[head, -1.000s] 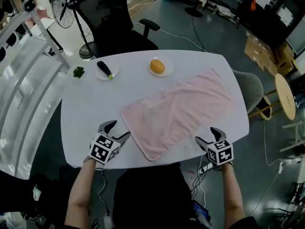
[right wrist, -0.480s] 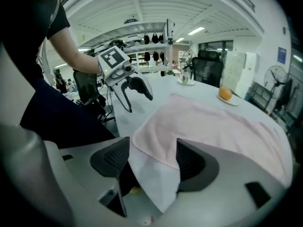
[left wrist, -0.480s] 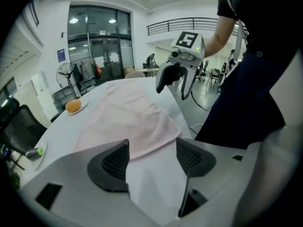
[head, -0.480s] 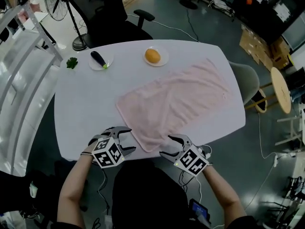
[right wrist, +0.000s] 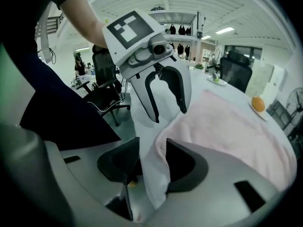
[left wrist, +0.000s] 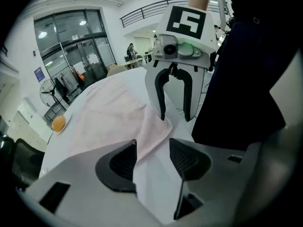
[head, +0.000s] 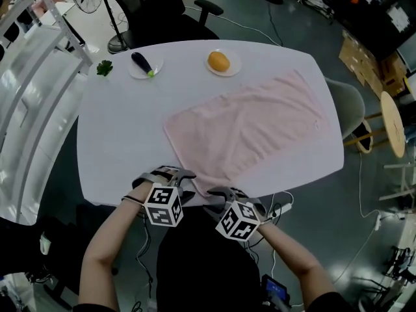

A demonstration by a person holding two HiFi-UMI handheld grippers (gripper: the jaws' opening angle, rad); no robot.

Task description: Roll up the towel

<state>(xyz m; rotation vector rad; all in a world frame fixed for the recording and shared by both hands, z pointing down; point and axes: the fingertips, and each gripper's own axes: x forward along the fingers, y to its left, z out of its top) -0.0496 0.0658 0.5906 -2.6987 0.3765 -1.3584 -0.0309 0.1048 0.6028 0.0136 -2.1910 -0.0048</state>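
Brought both grippers in from wide apart at the near edge to side by side at the towel's near corner, with both sets of jaws closing partway on the way. Found towel flat on table: pink, soft terry, oblong, lightly rumpled, long axis slanting from that near corner at the front edge away to the far right. Found left gripper on the corner's left flank and right gripper on its front, facing each other, equally near. Read left jaws as roughly half apart, hem between them just beside one pad, no pinch seen. Read right jaws likewise as half apart, with hem and table edge between and nothing gripped. Judged the coming move to turn on this: whole length of cloth ahead and rightward of both grippers, calling for a roll along that slant. Noted smooth white tabletop with rounded corners. Beyond, well apart from the cloth, noted orange and aubergine on small plates.
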